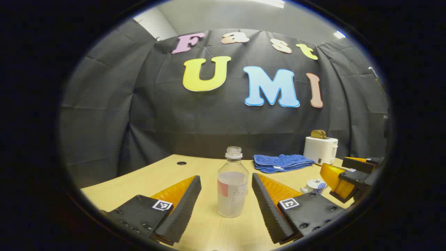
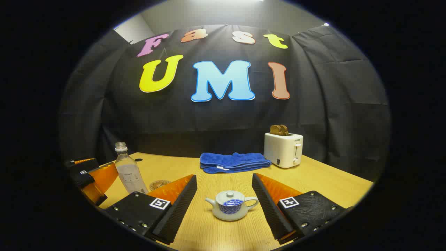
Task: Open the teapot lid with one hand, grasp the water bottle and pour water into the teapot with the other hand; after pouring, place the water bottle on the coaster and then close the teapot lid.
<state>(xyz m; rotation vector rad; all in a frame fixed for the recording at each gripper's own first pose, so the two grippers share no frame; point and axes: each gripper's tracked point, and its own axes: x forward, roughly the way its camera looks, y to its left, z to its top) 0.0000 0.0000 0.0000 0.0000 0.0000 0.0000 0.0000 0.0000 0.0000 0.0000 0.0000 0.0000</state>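
Observation:
A clear, uncapped water bottle (image 1: 232, 184), partly filled, stands upright on the wooden table (image 1: 205, 230). It sits just ahead of my left gripper (image 1: 226, 177), in line with the gap between the open fingers, untouched by either. A small white teapot (image 2: 230, 205) with a blue pattern has its lid on and sits ahead of my open right gripper (image 2: 224, 177), centred on its gap without contact. In the right gripper view the bottle (image 2: 129, 170) is at the left, with a round coaster (image 2: 160, 184) beside it and the left gripper (image 2: 94, 170) next to it. The left gripper view has the teapot (image 1: 313, 185) and right gripper (image 1: 343, 170) at the right.
A folded blue towel (image 2: 233, 162) lies at the back of the table, beside a white toaster (image 2: 283, 150) holding toast. Black cloth closes the booth behind them. A small round hole (image 1: 181, 162) marks the table's far left.

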